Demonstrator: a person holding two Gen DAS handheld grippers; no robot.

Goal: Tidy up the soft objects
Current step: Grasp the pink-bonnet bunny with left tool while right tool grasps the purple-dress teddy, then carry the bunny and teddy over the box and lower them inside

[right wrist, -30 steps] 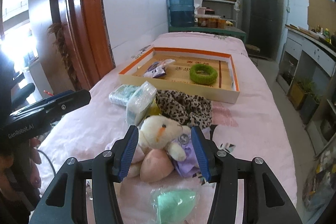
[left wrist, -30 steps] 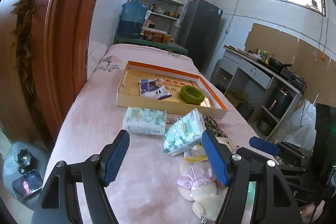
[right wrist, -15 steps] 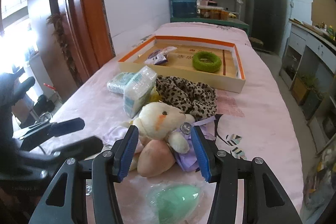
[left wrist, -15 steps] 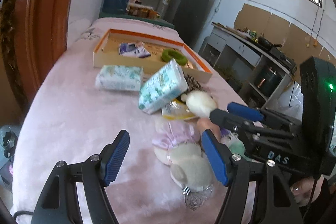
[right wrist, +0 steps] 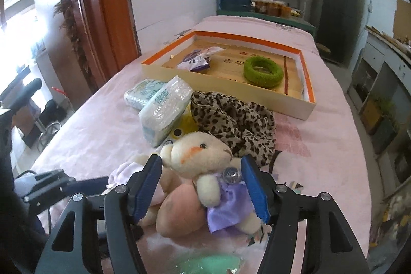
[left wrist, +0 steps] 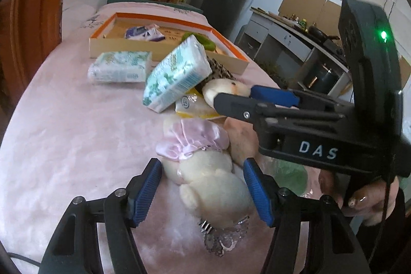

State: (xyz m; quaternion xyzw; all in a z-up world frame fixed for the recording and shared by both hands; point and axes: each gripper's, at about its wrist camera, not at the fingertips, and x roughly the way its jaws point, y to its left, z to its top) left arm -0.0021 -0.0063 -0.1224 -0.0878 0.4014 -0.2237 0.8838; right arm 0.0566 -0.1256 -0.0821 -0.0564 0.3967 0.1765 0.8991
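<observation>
Plush bear (right wrist: 203,158): matt cream pile with a glossy satin purple dress (right wrist: 228,207). Second plush toy (left wrist: 213,186): glossy pink satin bonnet (left wrist: 195,140). Tissue packs (left wrist: 177,76): shiny plastic film. Tray (right wrist: 305,109): matt cardboard. Gripper pads (right wrist: 253,186): ribbed blue rubber.

Both the left gripper (left wrist: 203,190) and right gripper (right wrist: 201,188) have fingers spread wide.

You can read "DAS" in white letters on the black body of your right gripper (left wrist: 257,100); other print is too blurred.
</observation>
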